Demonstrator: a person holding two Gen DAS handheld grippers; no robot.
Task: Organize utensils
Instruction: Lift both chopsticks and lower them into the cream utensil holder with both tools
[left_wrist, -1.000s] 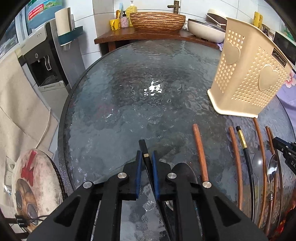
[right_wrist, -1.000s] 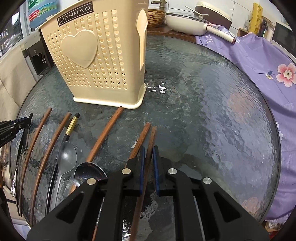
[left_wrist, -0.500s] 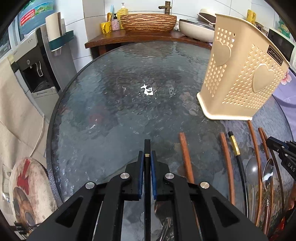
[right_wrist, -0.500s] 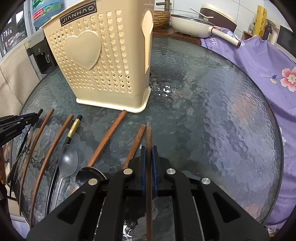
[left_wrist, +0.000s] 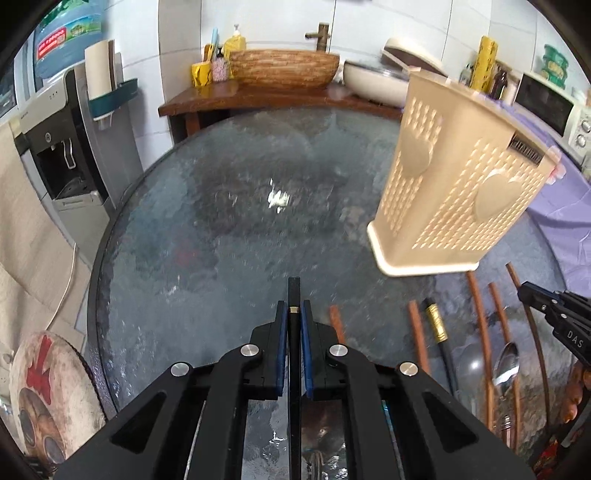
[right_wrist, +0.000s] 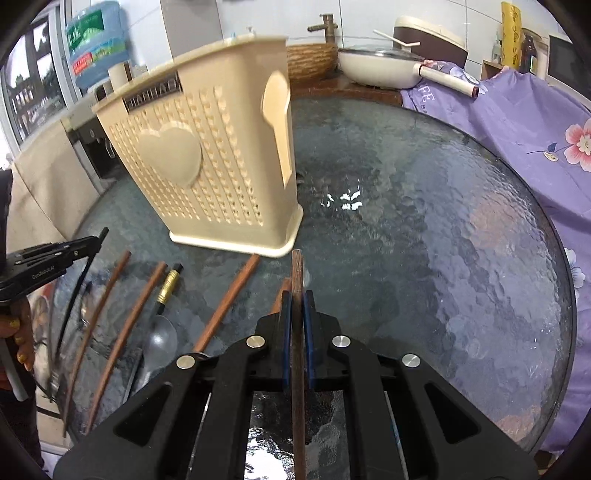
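Observation:
My left gripper (left_wrist: 294, 309) is shut on a black utensil handle (left_wrist: 294, 291) and holds it above the glass table (left_wrist: 221, 221). My right gripper (right_wrist: 297, 299) is shut on a brown wooden handle (right_wrist: 297, 269), lifted off the table. The cream perforated utensil holder (left_wrist: 458, 192) stands ahead and to the right in the left wrist view, and ahead to the left in the right wrist view (right_wrist: 207, 173). Several wooden-handled utensils (right_wrist: 229, 299), a black and gold handled spoon (right_wrist: 166, 291) and metal spoons (left_wrist: 506, 365) lie in a row on the table.
A wooden side table (left_wrist: 258, 96) with a woven basket (left_wrist: 284, 68) and a white pan (left_wrist: 373, 79) stands behind the table. A water dispenser (left_wrist: 55, 147) is at the left. A purple floral cloth (right_wrist: 524, 122) lies at the right. A round stool (left_wrist: 48, 391) is low left.
Both grippers have risen with their utensils, each handle now straight between the jaws. The utensil holder looks nearer and more tilted in both views.

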